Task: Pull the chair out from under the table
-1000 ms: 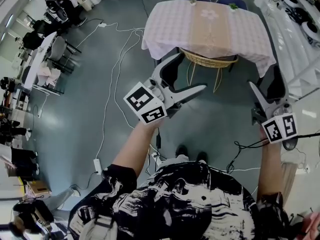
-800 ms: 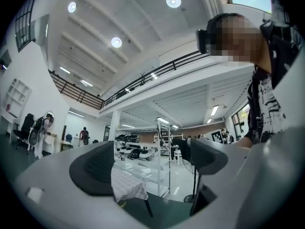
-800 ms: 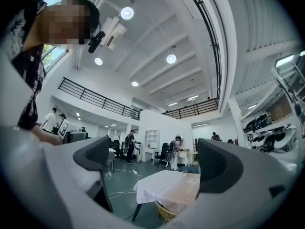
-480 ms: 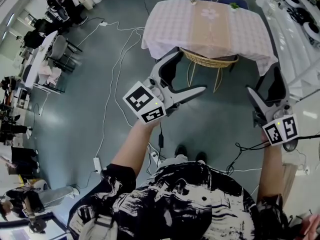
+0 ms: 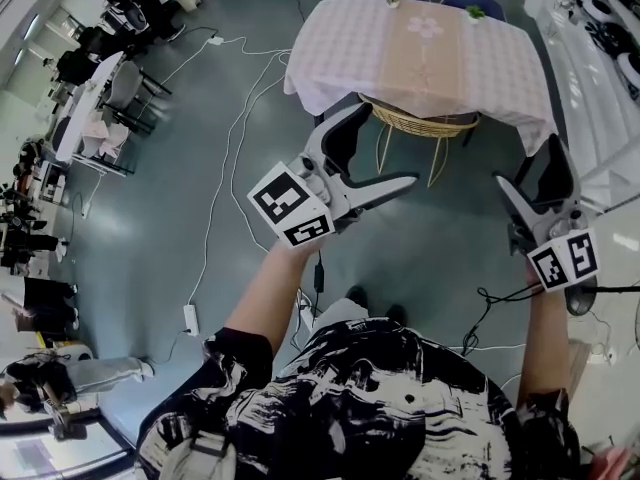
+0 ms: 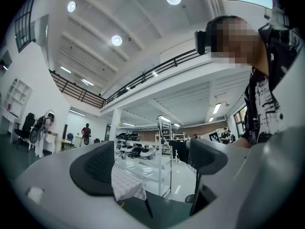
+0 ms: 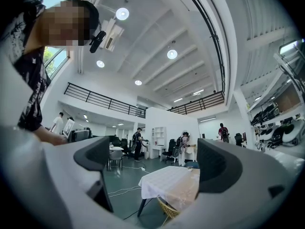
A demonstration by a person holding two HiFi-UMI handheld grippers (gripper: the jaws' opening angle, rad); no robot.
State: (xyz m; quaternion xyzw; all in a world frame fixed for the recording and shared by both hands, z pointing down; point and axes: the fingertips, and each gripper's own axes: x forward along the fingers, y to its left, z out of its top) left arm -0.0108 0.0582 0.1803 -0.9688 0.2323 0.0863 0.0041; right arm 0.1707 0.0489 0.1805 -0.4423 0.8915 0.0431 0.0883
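Here, wicker chair (image 5: pixel 420 121) under table (image 5: pixel 420 48), curved rim outward

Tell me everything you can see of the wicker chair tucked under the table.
The chair is tan woven wicker, a rounded basket-like shell on thin pale legs that look like metal. It stands upright on the grey floor, pushed in under the near side of the cloth-covered table. Only its curved woven rim and two legs show; the seat is hidden. The cloth's hem hangs over its top, though contact cannot be made out. In the right gripper view the woven rim peeks out below that hem.
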